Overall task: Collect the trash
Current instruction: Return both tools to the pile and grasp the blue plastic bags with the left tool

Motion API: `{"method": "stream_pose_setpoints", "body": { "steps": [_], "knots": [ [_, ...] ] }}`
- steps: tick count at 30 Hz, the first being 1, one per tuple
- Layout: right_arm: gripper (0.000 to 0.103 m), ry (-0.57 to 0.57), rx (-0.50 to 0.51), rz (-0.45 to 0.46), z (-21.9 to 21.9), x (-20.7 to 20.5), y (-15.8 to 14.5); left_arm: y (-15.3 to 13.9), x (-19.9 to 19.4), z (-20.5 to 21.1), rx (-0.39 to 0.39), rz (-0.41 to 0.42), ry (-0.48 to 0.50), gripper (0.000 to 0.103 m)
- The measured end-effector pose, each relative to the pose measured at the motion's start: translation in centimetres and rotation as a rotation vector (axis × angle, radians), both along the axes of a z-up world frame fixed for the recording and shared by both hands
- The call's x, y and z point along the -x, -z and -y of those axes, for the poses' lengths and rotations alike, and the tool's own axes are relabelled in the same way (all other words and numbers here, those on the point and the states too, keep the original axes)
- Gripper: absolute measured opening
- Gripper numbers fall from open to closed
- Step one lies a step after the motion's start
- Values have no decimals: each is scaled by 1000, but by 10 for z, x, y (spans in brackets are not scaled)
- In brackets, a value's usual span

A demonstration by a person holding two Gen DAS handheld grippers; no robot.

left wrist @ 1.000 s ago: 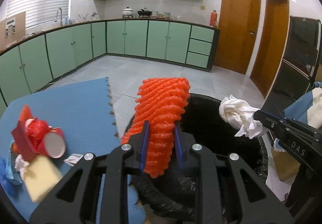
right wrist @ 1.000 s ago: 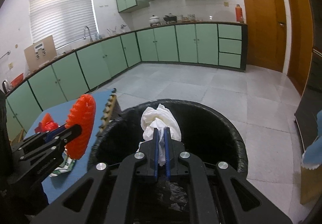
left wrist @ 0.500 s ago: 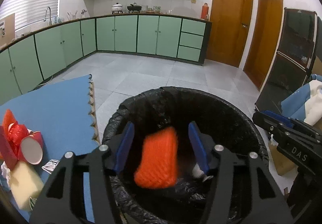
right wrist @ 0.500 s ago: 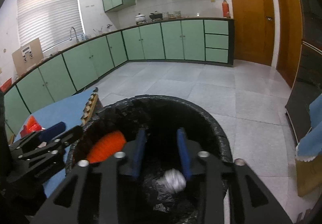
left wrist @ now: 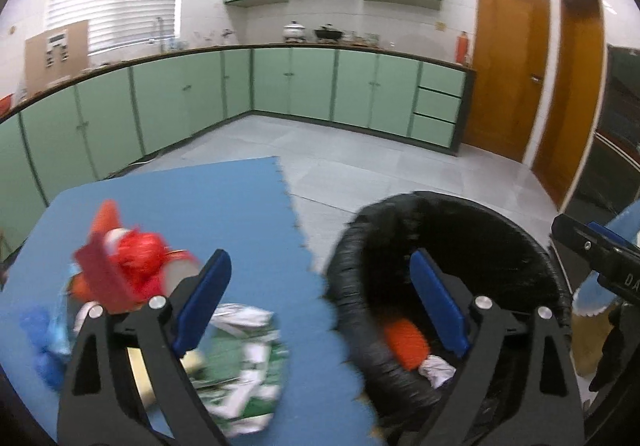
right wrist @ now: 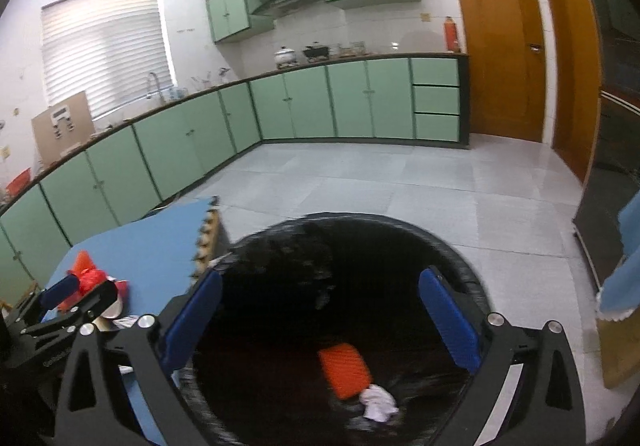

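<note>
The left tool [left wrist: 320,302] is held with its blue fingers [left wrist: 202,302] spread wide and nothing between them; one finger is seen over the blue mat [left wrist: 192,213], the other over the mouth of the black-lined trash bin [left wrist: 520,242]; the view is blurred. Just beyond the left-hand finger a heap of litter is seen on the mat: a red crumpled bag [left wrist: 140,262], a flat red card [left wrist: 102,278] leaning against it, a green-and-white wrapper [left wrist: 244,366] nearer the camera, and a blue scrap [left wrist: 38,334] at the far left edge. The right tool [right wrist: 320,322] is likewise released, its fingers [right wrist: 448,322] wide apart and empty above the bin's opening; in the bottom of the bin an orange foam net [right wrist: 346,370] is lying, and a white crumpled tissue [right wrist: 378,402] is touching its near end; both are also seen from the left wrist, the net [left wrist: 406,342] beside the tissue [left wrist: 438,370]. The bin is standing on the grey tiled floor [right wrist: 360,181] just beside the mat's toothed edge; green cabinets [right wrist: 312,105] are ranged along the walls beyond, with a wooden door [right wrist: 496,41] at the right.
</note>
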State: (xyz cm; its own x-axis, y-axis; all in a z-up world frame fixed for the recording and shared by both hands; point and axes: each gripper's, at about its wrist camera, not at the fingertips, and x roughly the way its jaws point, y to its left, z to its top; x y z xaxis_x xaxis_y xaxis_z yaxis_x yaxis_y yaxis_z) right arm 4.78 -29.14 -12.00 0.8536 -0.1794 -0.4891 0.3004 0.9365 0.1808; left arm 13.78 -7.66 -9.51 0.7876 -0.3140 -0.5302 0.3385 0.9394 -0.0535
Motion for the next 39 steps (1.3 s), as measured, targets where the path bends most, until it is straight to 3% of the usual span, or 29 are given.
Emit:
{"method": "stream_pose_setpoints", "body": {
  "steps": [14, 26, 39],
  "knots": [
    [97, -252, 25, 25, -124, -46, 1, -13, 10, -144, -86, 48, -301, 88],
    [96, -382, 55, -10, -194, -65, 29, 16, 11, -233, -108, -27, -478, 88],
    [94, -447, 79, -34, -229, -77, 38, 50, -7, -253, -52, -153, -475, 76]
  ]
}}
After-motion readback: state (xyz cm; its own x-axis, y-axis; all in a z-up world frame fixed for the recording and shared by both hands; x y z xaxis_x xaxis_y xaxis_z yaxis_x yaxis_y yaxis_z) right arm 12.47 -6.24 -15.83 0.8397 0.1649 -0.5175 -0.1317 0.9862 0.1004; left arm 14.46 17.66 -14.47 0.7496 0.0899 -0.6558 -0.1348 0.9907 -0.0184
